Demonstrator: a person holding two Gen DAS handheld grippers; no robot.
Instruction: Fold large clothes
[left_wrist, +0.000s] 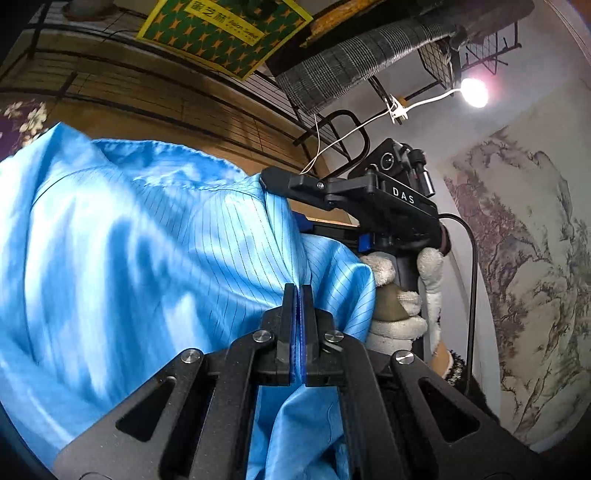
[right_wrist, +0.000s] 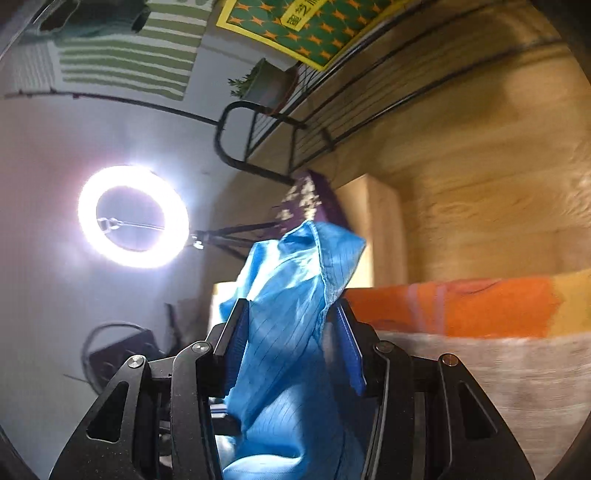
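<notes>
A large light-blue pinstriped garment (left_wrist: 129, 240) hangs lifted and fills the left half of the left wrist view. My left gripper (left_wrist: 300, 291) is shut on a fold of it, with fabric trailing down between the fingers. The right gripper (left_wrist: 269, 181) reaches in from the right, held by a hand in a white glove (left_wrist: 399, 325), and its tip sits at the garment's upper edge. In the right wrist view, a thick bunch of the blue garment (right_wrist: 295, 288) stands up between the fingers of my right gripper (right_wrist: 290, 314), which is shut on it with the jaws held partly apart.
A wood-panelled wall with a black wire rack (left_wrist: 192, 92) is behind the garment. A grey plaid cloth (left_wrist: 351, 66) and a lamp (left_wrist: 473, 92) hang above. A ring light (right_wrist: 133, 216) glows at left, and an orange cloth (right_wrist: 461, 306) lies to the right.
</notes>
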